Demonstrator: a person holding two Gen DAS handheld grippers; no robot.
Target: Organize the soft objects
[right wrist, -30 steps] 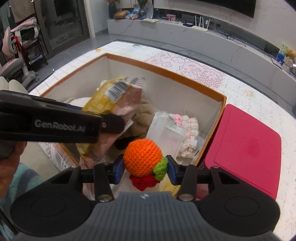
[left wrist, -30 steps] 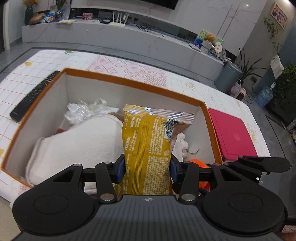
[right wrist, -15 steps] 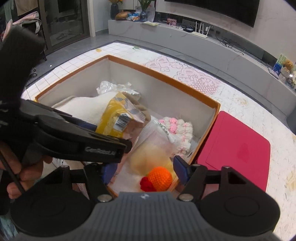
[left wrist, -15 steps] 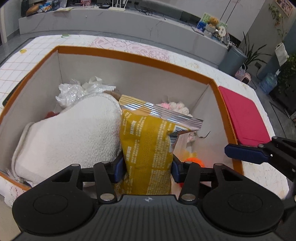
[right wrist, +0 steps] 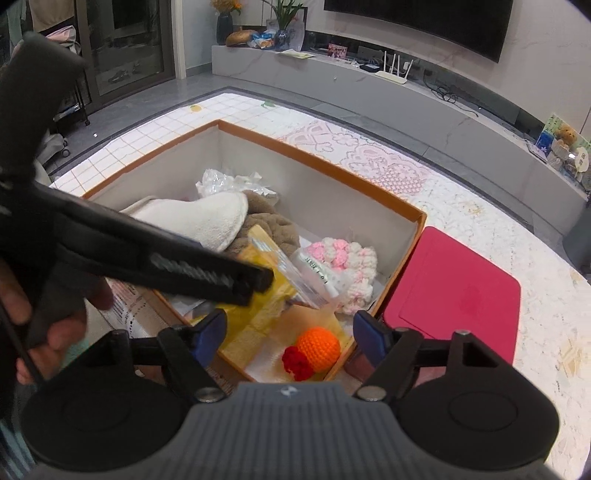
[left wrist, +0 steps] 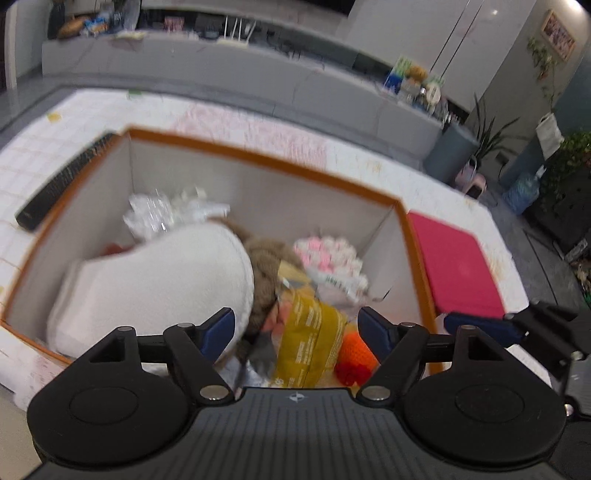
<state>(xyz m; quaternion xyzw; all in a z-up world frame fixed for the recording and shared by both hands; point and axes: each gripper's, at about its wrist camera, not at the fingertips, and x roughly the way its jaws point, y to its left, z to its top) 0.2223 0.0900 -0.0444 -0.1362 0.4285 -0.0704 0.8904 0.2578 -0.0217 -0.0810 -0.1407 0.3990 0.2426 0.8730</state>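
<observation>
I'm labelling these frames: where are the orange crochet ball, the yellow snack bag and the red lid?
orange crochet ball (right wrist: 319, 344): right wrist view, middle of its orange body.
yellow snack bag (left wrist: 308, 338): left wrist view, its printed face.
red lid (right wrist: 458, 295): right wrist view, flat top.

Around me, a long grey marble ledge (right wrist: 406, 88) runs along a pale marble wall. A dark screen (right wrist: 417, 22) hangs above it, and a white router (right wrist: 393, 72) sits on it. Grey tiles cover the floor (right wrist: 155, 99). A glass door (right wrist: 125, 40) stands left; potted plants (left wrist: 569, 173) stand right.
</observation>
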